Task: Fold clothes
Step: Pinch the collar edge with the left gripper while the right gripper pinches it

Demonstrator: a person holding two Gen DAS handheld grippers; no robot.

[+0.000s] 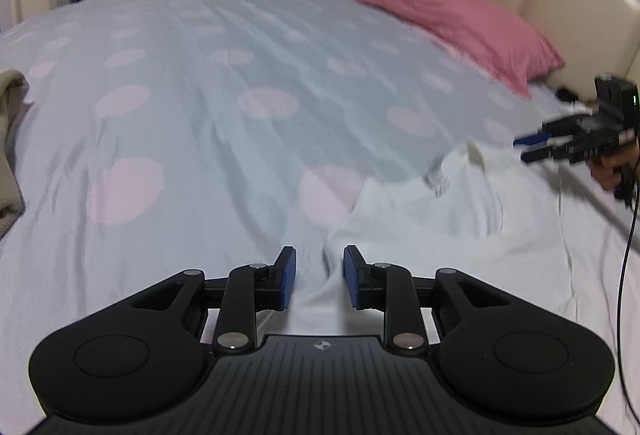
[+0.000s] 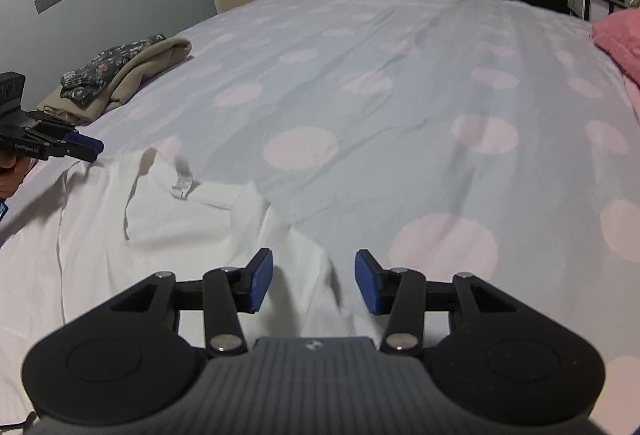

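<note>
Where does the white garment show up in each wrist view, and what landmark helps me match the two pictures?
Left wrist view: the white garment lies lower right, reaching under the left hand-held gripper.
Right wrist view: the white garment lies lower left, reaching under the right hand-held gripper.
Shared landmark: the pink pillow, upper right in both.

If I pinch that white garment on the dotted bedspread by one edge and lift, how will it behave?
The white garment already lies creased and rumpled, so it would likely hang floppy and drape. It looks like thin cloth, so probably light. Its loose flap would probably unfold as it rises.
</note>
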